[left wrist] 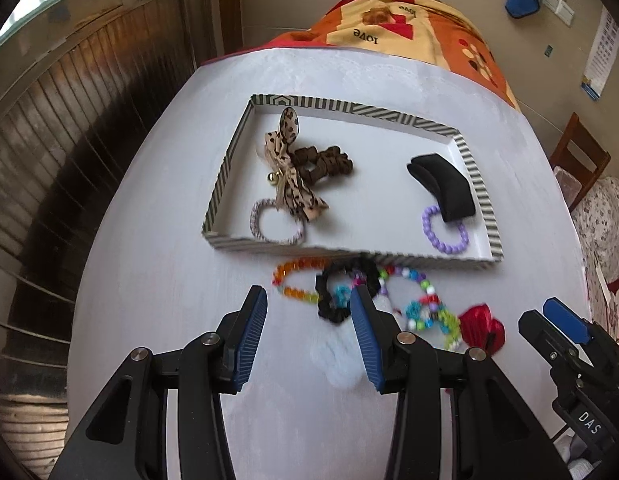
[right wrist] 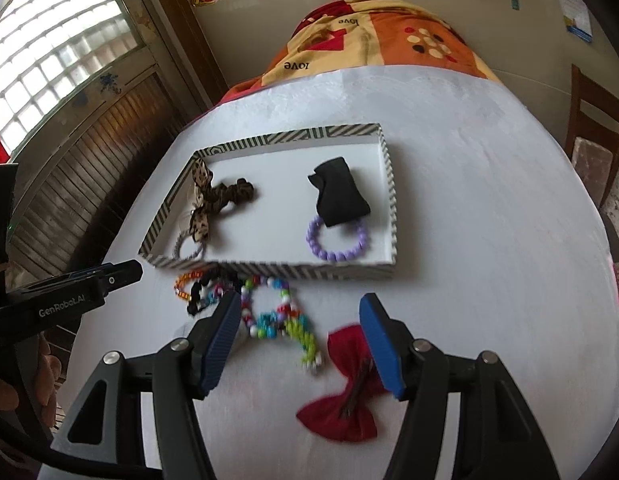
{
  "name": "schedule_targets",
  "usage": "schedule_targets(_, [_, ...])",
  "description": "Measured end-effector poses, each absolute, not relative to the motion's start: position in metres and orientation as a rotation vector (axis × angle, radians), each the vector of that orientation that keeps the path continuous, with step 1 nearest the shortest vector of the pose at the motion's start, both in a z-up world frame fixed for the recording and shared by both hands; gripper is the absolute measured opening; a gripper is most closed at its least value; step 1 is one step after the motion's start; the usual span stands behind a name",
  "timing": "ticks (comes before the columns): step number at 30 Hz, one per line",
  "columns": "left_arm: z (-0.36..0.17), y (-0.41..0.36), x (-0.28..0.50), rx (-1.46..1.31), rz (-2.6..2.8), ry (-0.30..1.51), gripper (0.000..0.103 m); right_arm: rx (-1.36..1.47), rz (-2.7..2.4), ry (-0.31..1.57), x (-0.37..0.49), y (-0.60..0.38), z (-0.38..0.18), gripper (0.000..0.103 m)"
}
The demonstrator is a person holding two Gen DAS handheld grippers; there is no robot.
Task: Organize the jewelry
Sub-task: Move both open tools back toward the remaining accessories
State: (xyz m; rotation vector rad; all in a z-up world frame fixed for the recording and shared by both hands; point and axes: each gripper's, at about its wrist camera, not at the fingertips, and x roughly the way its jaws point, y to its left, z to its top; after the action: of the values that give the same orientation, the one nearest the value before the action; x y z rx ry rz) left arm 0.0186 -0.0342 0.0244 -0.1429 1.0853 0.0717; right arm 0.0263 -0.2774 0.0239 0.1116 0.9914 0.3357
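Note:
A striped-rim white tray [left wrist: 229, 152] [right wrist: 389, 184] holds a leopard bow [left wrist: 287, 176], a brown scrunchie [left wrist: 329, 162], a pale hair tie [left wrist: 275, 224], a black pad [left wrist: 441, 184] [right wrist: 341, 192] and a purple bead bracelet [left wrist: 445, 232] [right wrist: 337, 242]. In front of the tray lie an orange bead bracelet [left wrist: 293, 282], a black scrunchie [left wrist: 341, 292], colourful bead bracelets [right wrist: 277, 312] and a red bow [right wrist: 345, 392]. My left gripper [left wrist: 309, 300] is open above the black scrunchie. My right gripper [right wrist: 299, 308] is open above the colourful beads and the red bow.
The white round table [right wrist: 489, 240] drops off at left and right. A patterned orange blanket [left wrist: 409, 24] lies beyond its far edge. A wooden chair [right wrist: 593, 120] stands at the right. A white clip [left wrist: 337, 356] lies under my left gripper.

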Motion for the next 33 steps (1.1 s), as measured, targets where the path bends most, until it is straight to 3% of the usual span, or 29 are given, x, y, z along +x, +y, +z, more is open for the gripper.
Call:
schedule_targets(18, [0.032,-0.048,-0.06,-0.144,0.036,1.078,0.035,0.112,0.296,0.997,-0.058,-0.314,0.025,0.067])
schedule_targets(33, [0.0,-0.046,-0.055,-0.212,-0.034,1.154,0.035,0.124,0.308,1.045,-0.051,-0.322,-0.002,0.067])
